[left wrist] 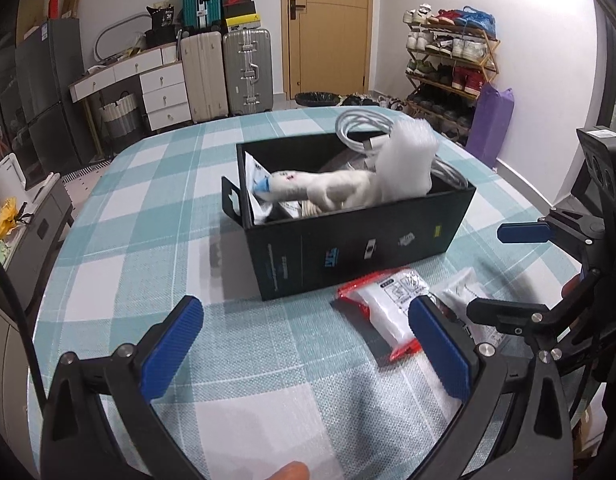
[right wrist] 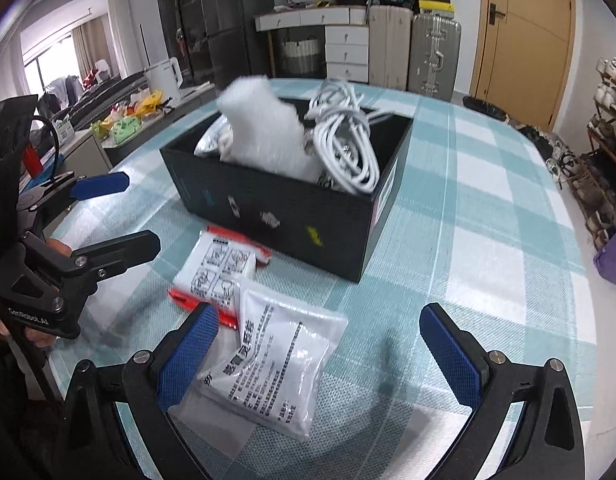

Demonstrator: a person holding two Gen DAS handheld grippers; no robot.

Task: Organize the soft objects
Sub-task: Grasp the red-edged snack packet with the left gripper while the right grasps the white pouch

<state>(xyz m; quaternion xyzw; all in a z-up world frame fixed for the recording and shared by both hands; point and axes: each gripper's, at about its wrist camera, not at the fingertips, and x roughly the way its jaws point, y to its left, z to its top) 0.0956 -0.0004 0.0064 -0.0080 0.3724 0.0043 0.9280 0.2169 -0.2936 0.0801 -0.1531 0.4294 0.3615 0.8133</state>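
Left view only: we see a white plush toy [left wrist: 327, 188] lying lengthwise in the black box [left wrist: 359, 248], its blue-tipped end toward the box's left short wall; the shoe rack [left wrist: 451, 60] and the door [left wrist: 327, 28] stand behind.
Right view only: we see the printed face of the clear packet [right wrist: 276, 364] in full and a counter with bright bags [right wrist: 128, 120] far left.
Both views: a white foam wad [right wrist: 264, 128] and a coiled white cable [right wrist: 347, 140] stick up out of the box.
Left tongs [left wrist: 306, 344]: we hold them low over the checked tabletop [left wrist: 148, 184], spread wide, nothing between the blue pads, aimed at the box's long side.
Right tongs [right wrist: 321, 354]: also spread wide, hovering over the tabletop; the clear packet lies between the pads, partly under the left pad [right wrist: 188, 356], and we cannot tell if the pad touches it.
Red-edged packet [right wrist: 220, 268]: flat on the tabletop just in front of the box, its long axis running toward the box, its near end tucked beneath the clear packet.
Clear packet: flat, long axis slanting from near the right tongs up toward the red-edged packet.
Box: long axis across the left view, angled in the right view.
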